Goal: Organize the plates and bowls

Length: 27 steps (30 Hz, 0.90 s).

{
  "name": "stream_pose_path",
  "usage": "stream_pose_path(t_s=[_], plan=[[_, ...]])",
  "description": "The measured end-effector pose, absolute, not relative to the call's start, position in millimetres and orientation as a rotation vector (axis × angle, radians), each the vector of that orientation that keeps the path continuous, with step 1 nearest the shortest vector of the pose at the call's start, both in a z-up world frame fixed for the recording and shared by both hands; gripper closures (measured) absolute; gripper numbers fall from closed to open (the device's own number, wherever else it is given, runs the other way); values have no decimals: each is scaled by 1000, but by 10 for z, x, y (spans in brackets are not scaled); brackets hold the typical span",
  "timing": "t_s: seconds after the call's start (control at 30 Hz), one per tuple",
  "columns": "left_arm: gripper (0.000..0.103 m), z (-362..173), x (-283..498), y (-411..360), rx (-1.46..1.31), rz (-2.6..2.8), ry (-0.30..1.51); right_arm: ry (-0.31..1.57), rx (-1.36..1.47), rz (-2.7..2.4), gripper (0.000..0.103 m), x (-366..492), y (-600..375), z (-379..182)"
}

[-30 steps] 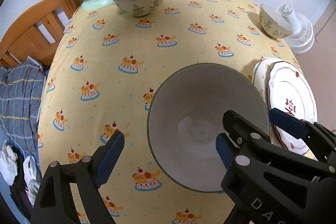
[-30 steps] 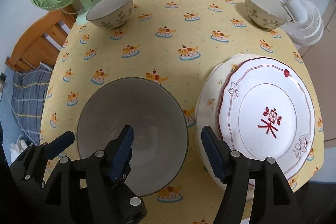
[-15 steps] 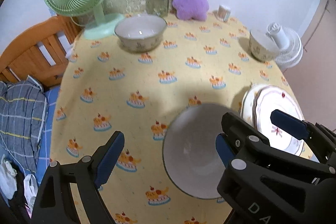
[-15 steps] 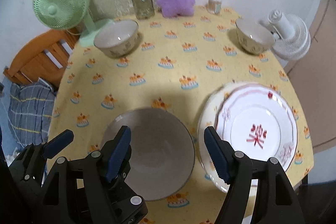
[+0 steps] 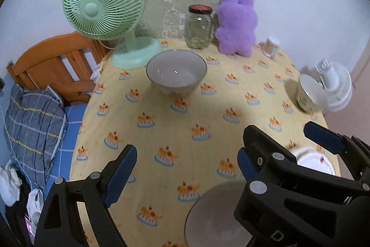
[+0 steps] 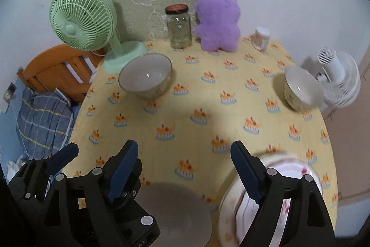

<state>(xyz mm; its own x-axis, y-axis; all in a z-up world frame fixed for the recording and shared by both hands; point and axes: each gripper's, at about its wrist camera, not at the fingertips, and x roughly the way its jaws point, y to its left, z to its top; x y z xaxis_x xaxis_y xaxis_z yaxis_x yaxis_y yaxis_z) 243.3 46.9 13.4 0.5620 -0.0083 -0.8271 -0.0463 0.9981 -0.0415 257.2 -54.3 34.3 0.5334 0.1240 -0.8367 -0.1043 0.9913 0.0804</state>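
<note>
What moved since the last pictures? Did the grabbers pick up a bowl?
Both grabbers, left and right, pulled up and back from the grey bowl and plates, so more table shows. Both stayed open, holding nothing. No dish moved.

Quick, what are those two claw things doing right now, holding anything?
Left gripper: open, holding nothing.
Right gripper: open, holding nothing.
</note>
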Motion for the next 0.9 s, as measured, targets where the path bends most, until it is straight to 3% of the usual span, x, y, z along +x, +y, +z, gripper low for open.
stream_pose_path(t_s=[0.9], plan=[[13,-129,3868,744,-137,335,908,976,-10,389,14,4468,-322,-55]])
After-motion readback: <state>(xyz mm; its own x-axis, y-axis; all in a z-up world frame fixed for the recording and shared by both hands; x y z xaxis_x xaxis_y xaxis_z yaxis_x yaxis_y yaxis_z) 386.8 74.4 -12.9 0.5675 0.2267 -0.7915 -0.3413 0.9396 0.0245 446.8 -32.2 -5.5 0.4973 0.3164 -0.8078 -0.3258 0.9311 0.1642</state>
